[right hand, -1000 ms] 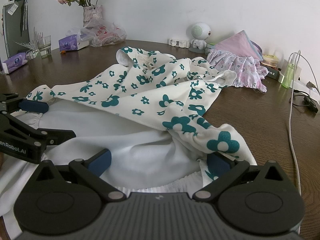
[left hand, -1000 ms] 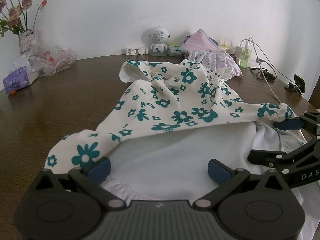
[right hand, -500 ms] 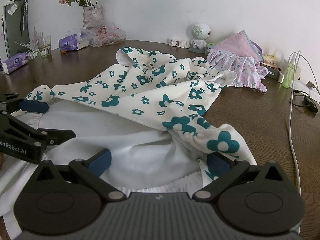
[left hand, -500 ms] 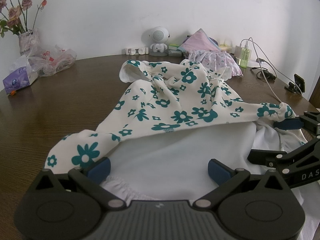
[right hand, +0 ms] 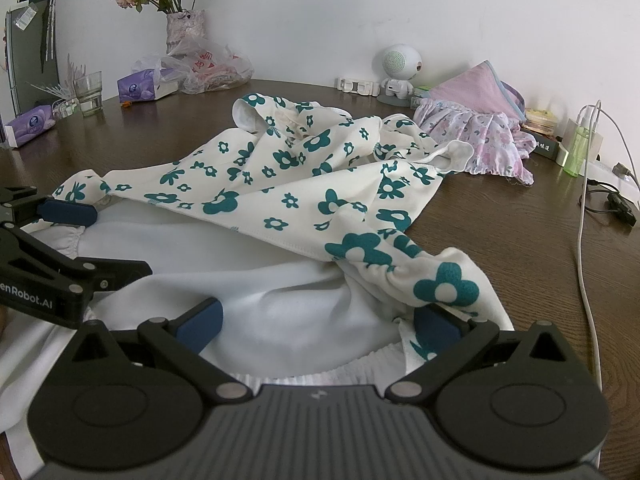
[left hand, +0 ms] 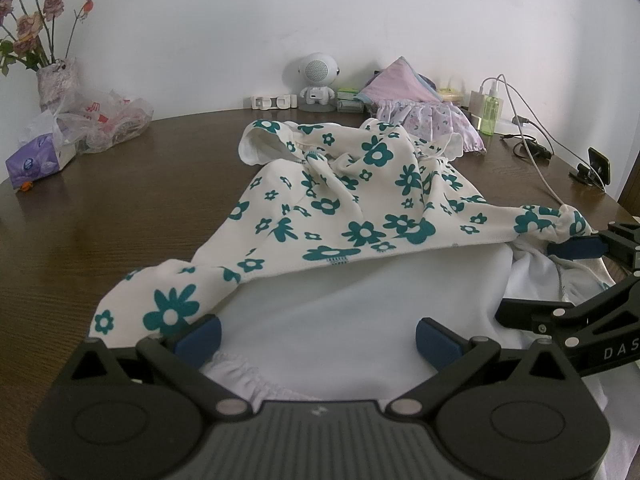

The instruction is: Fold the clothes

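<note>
step: pre-fold, judged | left claw (left hand: 316, 330) wide apart, gripping nothing | right claw (right hand: 318, 322) likewise | floral garment (left hand: 360, 208) crumpled mid-surface (left hand: 120, 208), hem at near edge | next: pinch hem corners

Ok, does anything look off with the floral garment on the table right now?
Yes: the floral garment lies crumpled, not flat. Its top end is bunched toward the pink clothes, and the near hem is turned back, showing the white lining. Nothing looks torn or spilled.
</note>
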